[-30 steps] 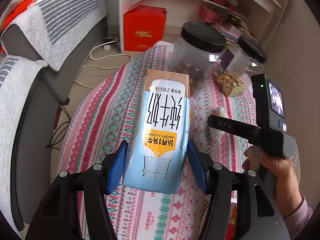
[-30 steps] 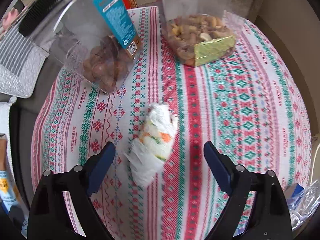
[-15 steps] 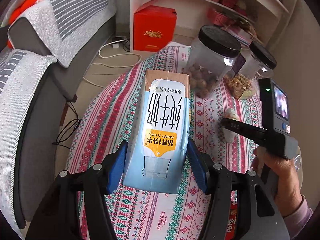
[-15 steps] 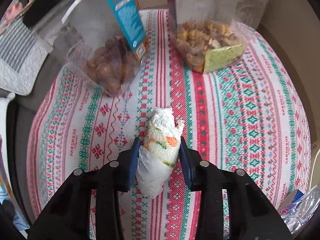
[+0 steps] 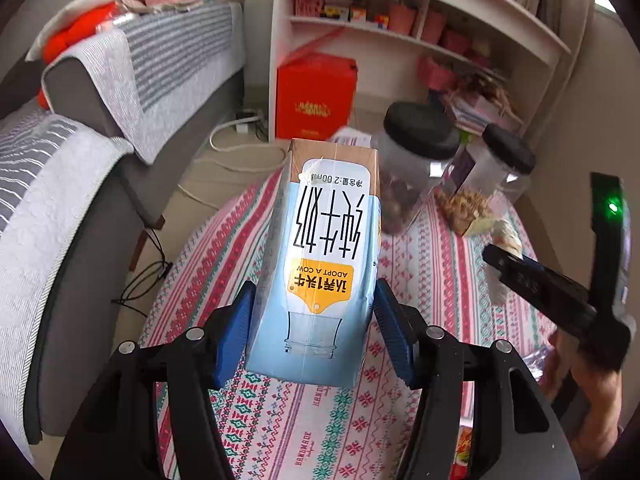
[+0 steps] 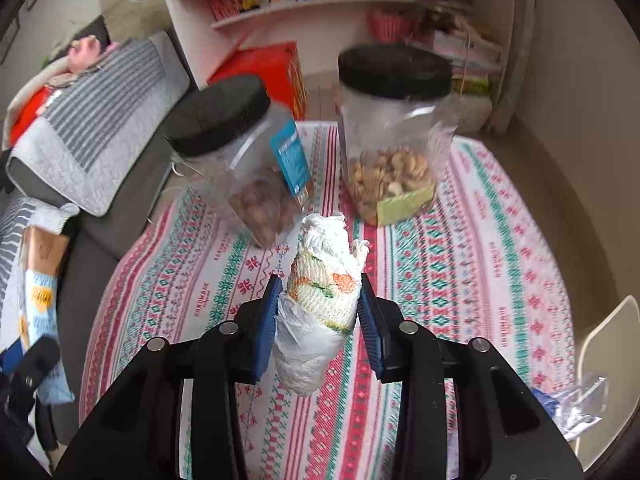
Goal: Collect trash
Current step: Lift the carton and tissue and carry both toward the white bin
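Note:
My left gripper (image 5: 314, 320) is shut on a blue and white milk carton (image 5: 324, 256) with a brown end, held above the patterned tablecloth (image 5: 224, 248). The carton also shows at the left edge of the right wrist view (image 6: 38, 288). My right gripper (image 6: 318, 316) is shut on a crumpled white tissue wad (image 6: 324, 296) with orange and green print, lifted off the table. The wad and the right gripper also show at the right of the left wrist view (image 5: 506, 240).
Two clear jars with black lids stand at the table's far side, one with brown nuts (image 6: 240, 152), one with pale nuts (image 6: 394, 136). A clear plastic wrapper (image 6: 576, 404) lies at the right edge. A grey sofa (image 5: 80, 152), red box (image 5: 316, 96) and shelf (image 5: 420, 20) stand beyond.
My right gripper closed on the tissue wad and lifted it off the table. My left gripper has risen and drawn back with the carton still held.

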`<state>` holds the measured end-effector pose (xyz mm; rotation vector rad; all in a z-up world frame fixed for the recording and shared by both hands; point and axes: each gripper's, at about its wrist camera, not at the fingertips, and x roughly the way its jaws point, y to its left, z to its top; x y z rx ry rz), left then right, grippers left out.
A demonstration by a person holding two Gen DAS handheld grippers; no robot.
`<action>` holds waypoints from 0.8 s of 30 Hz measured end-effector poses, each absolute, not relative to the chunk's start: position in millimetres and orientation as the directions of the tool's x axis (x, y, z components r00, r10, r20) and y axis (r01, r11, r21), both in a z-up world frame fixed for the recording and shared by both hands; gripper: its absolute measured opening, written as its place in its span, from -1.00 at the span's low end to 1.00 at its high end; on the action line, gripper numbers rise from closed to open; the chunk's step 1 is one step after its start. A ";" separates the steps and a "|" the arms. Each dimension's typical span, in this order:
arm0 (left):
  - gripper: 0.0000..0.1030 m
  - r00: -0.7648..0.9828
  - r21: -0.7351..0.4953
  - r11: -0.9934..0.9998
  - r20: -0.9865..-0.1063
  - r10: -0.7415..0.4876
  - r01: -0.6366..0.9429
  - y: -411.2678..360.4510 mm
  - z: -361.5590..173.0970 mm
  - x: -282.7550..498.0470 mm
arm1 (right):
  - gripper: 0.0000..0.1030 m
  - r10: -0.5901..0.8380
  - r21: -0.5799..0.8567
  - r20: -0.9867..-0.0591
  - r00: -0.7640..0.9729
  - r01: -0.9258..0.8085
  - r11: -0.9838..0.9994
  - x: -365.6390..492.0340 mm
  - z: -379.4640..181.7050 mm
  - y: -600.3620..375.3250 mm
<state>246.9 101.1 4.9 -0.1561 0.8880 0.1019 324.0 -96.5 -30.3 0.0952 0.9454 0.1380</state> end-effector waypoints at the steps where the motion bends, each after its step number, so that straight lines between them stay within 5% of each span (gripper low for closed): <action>1: 0.14 0.637 -0.093 0.983 -0.770 0.028 -0.155 98.8 7.0 244.6 | -0.31 0.162 0.141 -0.794 0.585 -0.082 0.987 320.3 -25.9 -104.3; 24: 0.14 0.730 -0.083 0.996 -0.683 -0.031 -0.035 12.2 29.0 218.6 | -0.30 0.089 0.094 -0.629 0.773 -0.038 0.995 223.8 19.6 -203.1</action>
